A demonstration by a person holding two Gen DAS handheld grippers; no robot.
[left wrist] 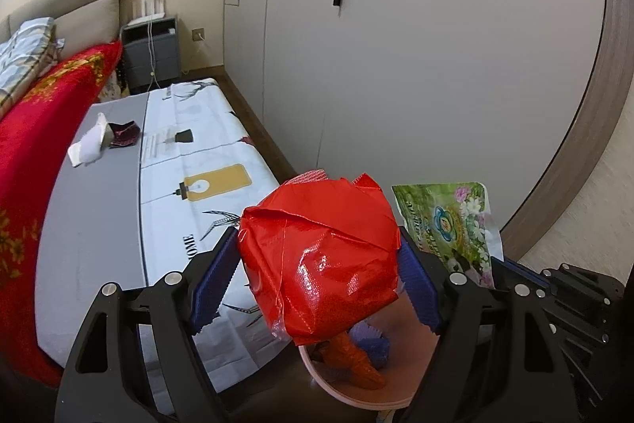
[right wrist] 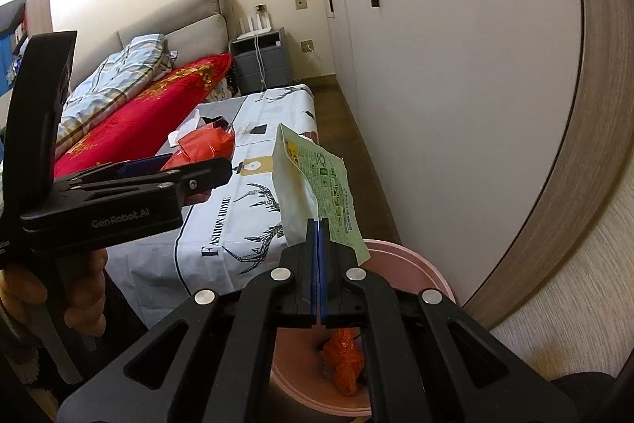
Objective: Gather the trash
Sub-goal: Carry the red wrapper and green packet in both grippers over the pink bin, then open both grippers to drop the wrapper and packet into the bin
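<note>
Your left gripper (left wrist: 317, 260) is clamping a crumpled red wrapper (left wrist: 321, 256) between its blue pads, jaws standing wide around it, directly over the pink bin (left wrist: 356, 397); your right gripper (right wrist: 319, 256) is pinching a green flowered packet (right wrist: 317, 181), jaws pressed together on its lower edge, above the same bin; orange trash (right wrist: 344, 359) is lying inside; white wrapper (left wrist: 89, 141) and dark wrapper (left wrist: 125, 133) are sitting on the grey table (left wrist: 87, 224) beside the red blanket (left wrist: 23, 153)
</note>
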